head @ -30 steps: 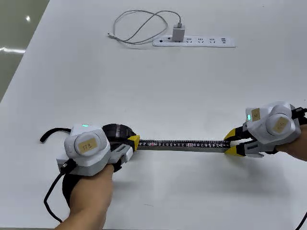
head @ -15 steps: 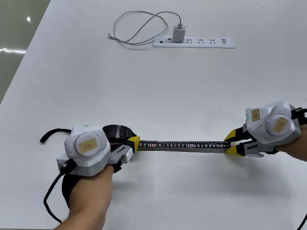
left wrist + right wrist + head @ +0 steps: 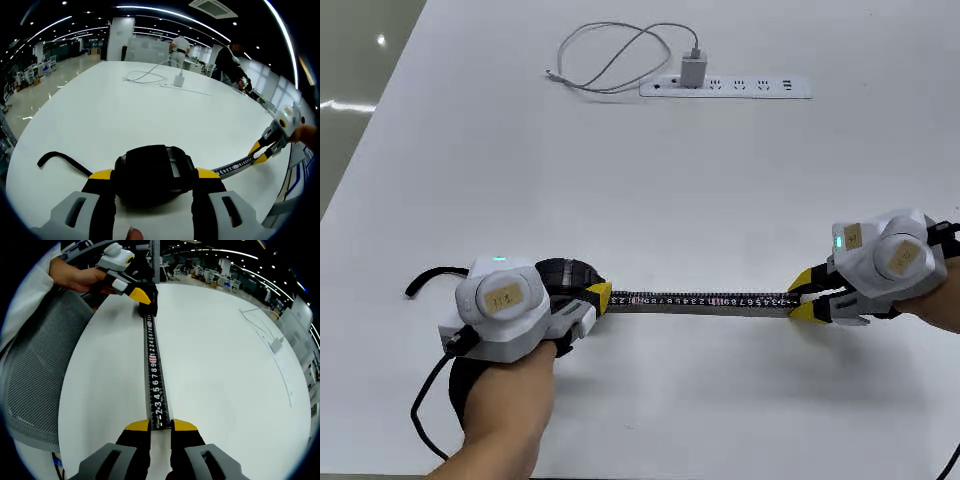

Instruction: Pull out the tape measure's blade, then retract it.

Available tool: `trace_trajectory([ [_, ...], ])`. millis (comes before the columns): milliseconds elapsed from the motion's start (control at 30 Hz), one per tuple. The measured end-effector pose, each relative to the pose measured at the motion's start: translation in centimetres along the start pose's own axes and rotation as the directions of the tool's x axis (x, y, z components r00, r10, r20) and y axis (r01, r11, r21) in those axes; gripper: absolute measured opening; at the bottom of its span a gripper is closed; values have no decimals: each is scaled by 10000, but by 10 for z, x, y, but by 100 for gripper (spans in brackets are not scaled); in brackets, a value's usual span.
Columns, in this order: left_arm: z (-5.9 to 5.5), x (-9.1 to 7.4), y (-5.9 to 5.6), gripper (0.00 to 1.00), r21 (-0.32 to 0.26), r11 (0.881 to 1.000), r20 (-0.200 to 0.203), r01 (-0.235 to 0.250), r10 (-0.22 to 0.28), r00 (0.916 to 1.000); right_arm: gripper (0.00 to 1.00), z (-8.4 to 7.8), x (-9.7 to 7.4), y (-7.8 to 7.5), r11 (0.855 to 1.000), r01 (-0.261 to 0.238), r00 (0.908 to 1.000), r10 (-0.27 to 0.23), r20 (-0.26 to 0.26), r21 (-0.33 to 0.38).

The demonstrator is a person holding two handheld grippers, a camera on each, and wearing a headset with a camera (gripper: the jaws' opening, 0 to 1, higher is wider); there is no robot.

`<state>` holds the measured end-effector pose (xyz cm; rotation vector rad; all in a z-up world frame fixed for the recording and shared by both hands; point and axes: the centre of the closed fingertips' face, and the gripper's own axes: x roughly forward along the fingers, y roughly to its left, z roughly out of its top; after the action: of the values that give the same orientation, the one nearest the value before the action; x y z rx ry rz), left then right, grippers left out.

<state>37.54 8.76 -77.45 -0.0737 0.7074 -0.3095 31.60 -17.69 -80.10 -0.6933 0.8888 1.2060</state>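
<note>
Left tool [image 3: 154, 174]: jaws pressed on either side of the black case [image 3: 154, 160], which sits on the table [image 3: 670, 180] at the person's left.
Right tool [image 3: 160, 426]: jaws pinching the tip end of the blade [image 3: 153, 365].
Blade: drawn out, low over the table between the two tools, numbers up.
Axis: long axis runs left to right across the person, tip pointing right, away from the case.
Risk: a sudden release at the tip would likely let the blade whip back. Feeding it in off-line could kink it or twist the case.
</note>
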Motion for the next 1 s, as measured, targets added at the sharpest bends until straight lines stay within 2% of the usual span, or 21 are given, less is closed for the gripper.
trace_trajectory([
  [167,0,0,1,57,-127,9999,30,80,-80,10000,11,11,0,-1,10000,-12,9995,12,329,13],
  [467,0,0,0,57,-304,9994,3,169,-169,9999,11,18,5,0,9999,-124,9991,125,412,-29],
  [733,1,-1,1,57,-511,9983,23,283,-282,9996,11,33,10,2,9995,-267,9979,276,587,-160],
  [833,1,-1,1,57,-584,9977,33,345,-344,9994,11,40,12,1,9995,-321,9963,325,799,-70],
  [1000,1,-1,1,57,-609,9974,44,385,-383,9993,11,45,15,2,9992,-380,9956,386,850,-87],
])
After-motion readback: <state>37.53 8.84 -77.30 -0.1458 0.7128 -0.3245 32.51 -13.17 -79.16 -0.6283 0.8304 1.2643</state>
